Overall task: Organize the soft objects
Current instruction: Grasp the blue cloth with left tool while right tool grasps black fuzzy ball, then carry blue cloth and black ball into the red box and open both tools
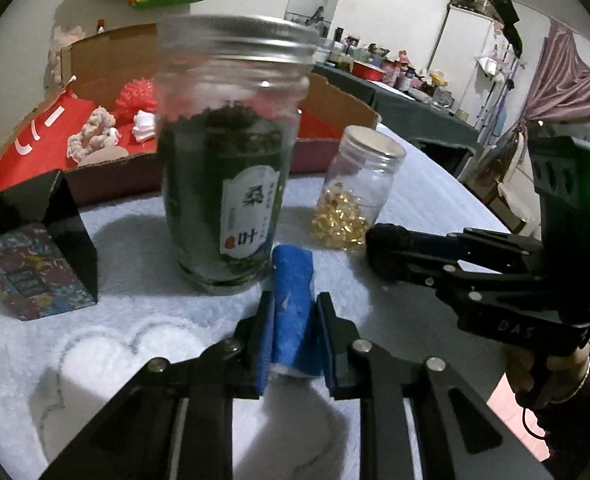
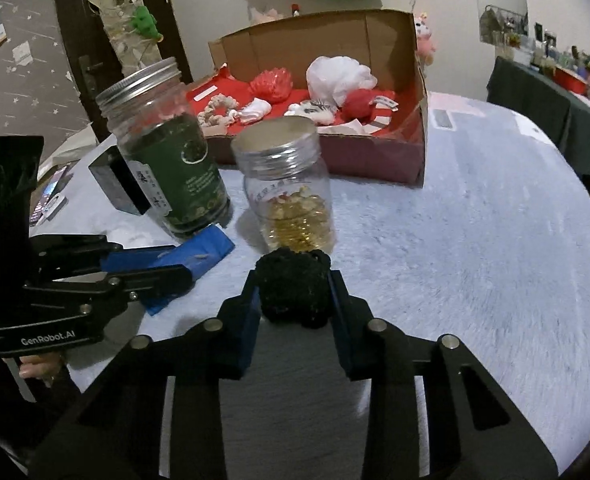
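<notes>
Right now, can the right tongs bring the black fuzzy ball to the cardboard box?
Probably yes, but not straight. The right tongs are shut on the black fuzzy ball, and the capsule jar stands directly ahead, before the cardboard box. Passing to its right looks free.

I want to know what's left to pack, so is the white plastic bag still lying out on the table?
No, the crumpled white plastic bag already sits inside the open cardboard box with the other soft items.

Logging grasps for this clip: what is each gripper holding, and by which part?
Left gripper pinches the blue cloth roll near its nearer end. Right gripper clamps the black fuzzy ball across its sides.
</notes>
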The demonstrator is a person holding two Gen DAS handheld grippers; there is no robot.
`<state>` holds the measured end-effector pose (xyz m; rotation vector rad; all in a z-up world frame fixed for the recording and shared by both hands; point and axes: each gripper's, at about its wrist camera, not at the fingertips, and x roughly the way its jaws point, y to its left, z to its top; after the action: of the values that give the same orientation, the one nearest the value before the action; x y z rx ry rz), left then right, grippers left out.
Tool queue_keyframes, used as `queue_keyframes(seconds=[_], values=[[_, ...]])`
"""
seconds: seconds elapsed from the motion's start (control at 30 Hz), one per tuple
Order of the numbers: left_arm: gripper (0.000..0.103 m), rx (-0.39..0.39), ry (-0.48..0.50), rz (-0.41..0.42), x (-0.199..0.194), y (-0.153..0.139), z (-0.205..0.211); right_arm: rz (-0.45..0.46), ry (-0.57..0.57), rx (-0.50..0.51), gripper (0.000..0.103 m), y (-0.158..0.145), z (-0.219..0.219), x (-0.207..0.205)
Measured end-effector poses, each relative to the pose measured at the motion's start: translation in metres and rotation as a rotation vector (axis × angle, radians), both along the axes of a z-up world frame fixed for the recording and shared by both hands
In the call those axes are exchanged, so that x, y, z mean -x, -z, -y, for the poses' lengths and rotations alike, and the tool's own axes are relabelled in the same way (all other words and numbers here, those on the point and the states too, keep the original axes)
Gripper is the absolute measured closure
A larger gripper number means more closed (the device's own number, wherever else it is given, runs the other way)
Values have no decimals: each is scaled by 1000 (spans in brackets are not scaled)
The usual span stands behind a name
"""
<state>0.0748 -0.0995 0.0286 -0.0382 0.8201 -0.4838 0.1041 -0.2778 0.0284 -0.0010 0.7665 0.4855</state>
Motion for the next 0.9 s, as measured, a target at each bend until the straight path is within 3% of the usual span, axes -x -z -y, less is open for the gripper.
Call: queue_keyframes(seconds=[0.47, 0.9], values=[[82, 34, 33, 65, 17, -37, -59, 73, 15, -57, 73, -28, -54, 43], [82, 64, 47, 52, 13, -34, -68, 48, 4, -57, 72, -25, -73, 36]])
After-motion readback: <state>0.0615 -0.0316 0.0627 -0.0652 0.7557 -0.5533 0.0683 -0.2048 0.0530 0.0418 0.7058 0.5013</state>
